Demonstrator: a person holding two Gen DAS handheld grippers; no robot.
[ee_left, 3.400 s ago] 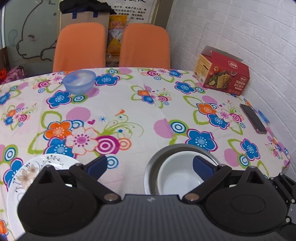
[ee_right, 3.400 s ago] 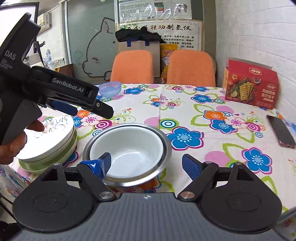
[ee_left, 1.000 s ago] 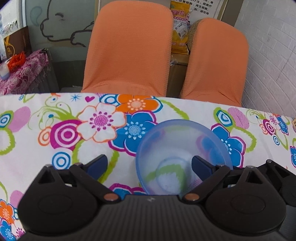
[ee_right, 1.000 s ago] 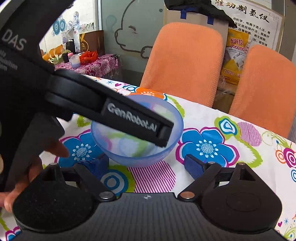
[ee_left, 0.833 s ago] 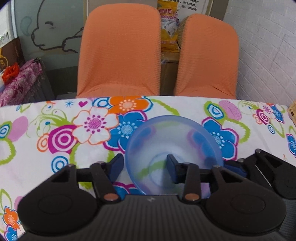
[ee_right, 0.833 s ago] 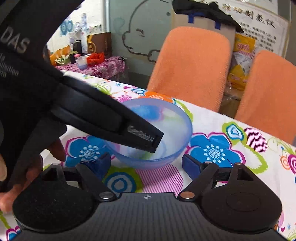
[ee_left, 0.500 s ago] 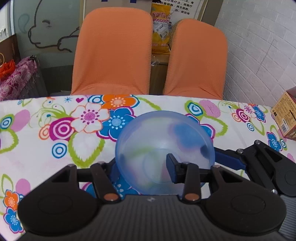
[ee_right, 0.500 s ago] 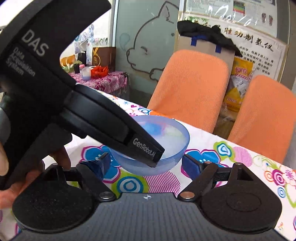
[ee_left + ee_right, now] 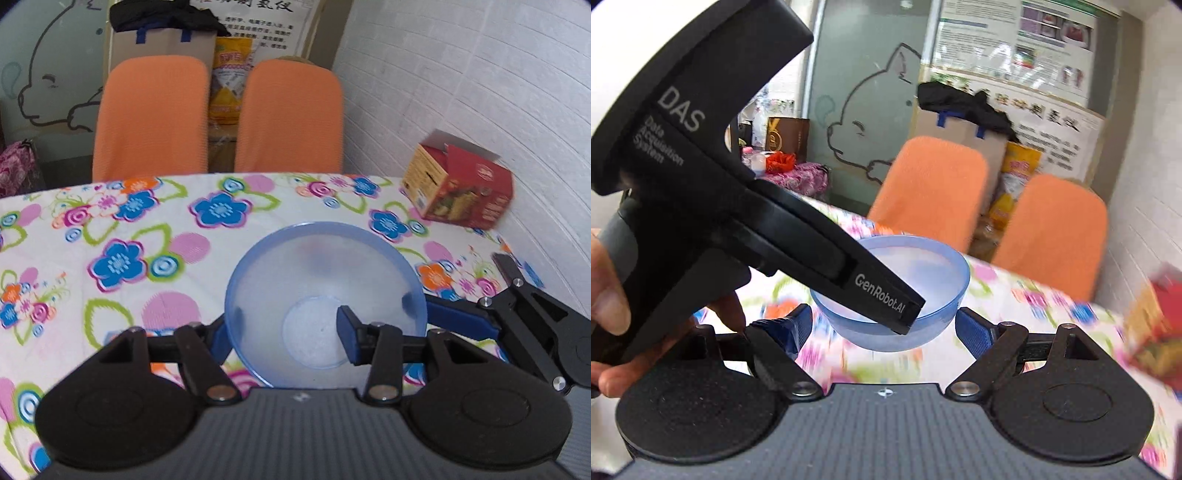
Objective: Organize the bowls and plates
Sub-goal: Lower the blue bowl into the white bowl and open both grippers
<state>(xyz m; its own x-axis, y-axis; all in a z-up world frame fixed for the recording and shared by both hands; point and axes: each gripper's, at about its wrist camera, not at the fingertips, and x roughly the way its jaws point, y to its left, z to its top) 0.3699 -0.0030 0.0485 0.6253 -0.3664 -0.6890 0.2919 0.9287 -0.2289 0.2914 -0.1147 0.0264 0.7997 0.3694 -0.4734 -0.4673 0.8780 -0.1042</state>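
A translucent blue bowl hangs above the flowered tablecloth, its near left rim pinched by my left gripper: one blue pad is outside the wall, the other inside. In the right wrist view the same blue bowl floats over the table, partly covered by the left gripper's black body, which a hand holds. My right gripper is open just below and in front of the bowl, its blue pads on either side without touching it. The right gripper's fingers show beside the bowl in the left wrist view.
A red cracker box stands at the table's far right near the white brick wall. Two orange chairs sit behind the far edge. A cardboard box with a dark cloth is behind them. No plates show in either view.
My left gripper closed on the blue bowl's rim, lifted it off the table and carried it toward the right. The right gripper stayed open beside it.
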